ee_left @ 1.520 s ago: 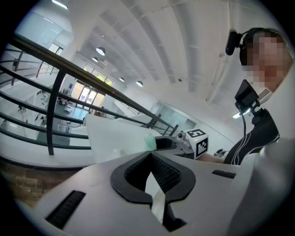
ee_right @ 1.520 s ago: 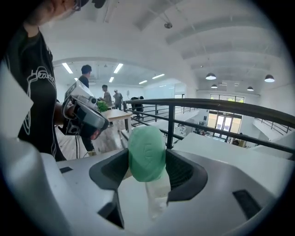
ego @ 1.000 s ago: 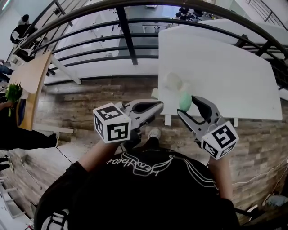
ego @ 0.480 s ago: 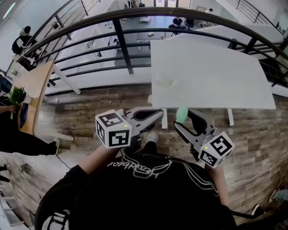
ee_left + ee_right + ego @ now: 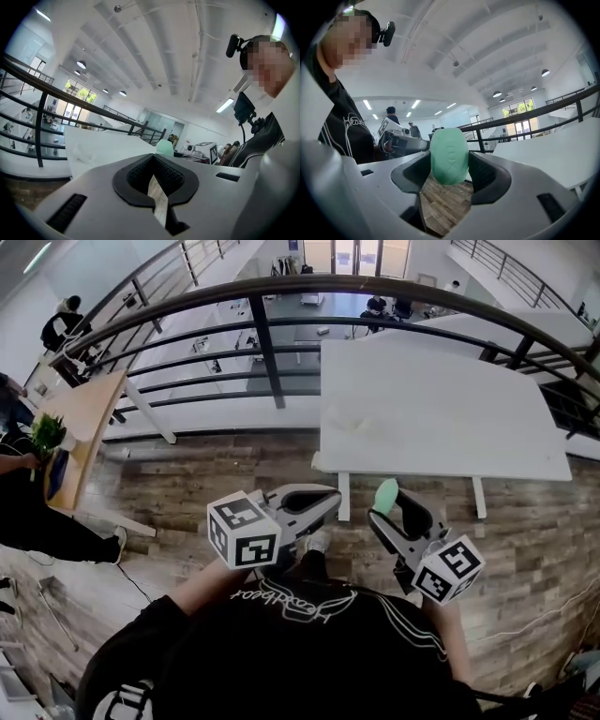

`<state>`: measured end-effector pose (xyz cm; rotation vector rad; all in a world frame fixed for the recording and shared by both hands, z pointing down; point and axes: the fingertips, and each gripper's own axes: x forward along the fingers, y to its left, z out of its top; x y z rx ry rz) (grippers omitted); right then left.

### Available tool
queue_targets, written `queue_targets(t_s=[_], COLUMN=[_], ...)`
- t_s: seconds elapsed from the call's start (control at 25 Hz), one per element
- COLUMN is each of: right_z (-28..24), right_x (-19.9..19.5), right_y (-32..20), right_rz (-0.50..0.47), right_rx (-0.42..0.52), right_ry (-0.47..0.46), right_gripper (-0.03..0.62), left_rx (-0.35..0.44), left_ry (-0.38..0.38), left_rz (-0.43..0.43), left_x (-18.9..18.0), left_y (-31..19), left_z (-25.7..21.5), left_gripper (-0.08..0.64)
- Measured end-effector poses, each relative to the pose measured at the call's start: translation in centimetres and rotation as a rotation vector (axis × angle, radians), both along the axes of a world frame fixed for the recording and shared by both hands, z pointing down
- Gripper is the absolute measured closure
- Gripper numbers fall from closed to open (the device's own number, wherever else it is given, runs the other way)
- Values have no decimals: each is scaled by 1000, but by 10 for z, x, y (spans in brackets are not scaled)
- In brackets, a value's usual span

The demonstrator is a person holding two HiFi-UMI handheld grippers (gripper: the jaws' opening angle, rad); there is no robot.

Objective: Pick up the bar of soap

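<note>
The bar of soap is a pale green oval, held upright between the jaws of my right gripper, which is shut on it. It hangs in the air over the wood floor, just in front of the near edge of the white table. The right gripper view shows the soap pinched between the dark pads of the right gripper. My left gripper is level with it on the left, shut with nothing in it. In the left gripper view the jaws of the left gripper meet, and the soap peeks over them.
A black railing curves behind the white table. A faint pale object lies on the tabletop. A wooden desk with a green plant and some people are at the far left. Plank floor lies below the grippers.
Both grippers have drawn back from the white table towards the person, the right one carrying the soap off the tabletop. The soap now hangs over the floor instead of the table.
</note>
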<state>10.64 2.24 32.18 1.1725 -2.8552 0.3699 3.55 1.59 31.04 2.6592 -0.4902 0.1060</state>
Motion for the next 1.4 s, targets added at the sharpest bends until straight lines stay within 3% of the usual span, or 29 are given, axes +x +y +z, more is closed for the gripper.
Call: queue_targets(t_s=[1.4], right_z=[-16], right_x=[-7], right_y=[62], right_rz=[-41], right_rx=[27], right_ry=[-11], right_gripper=[362], left_rx=[65], left_ry=[-15], left_rz=[34], left_x=[8], left_y=[65], left_z=[-20], left_gripper=[555])
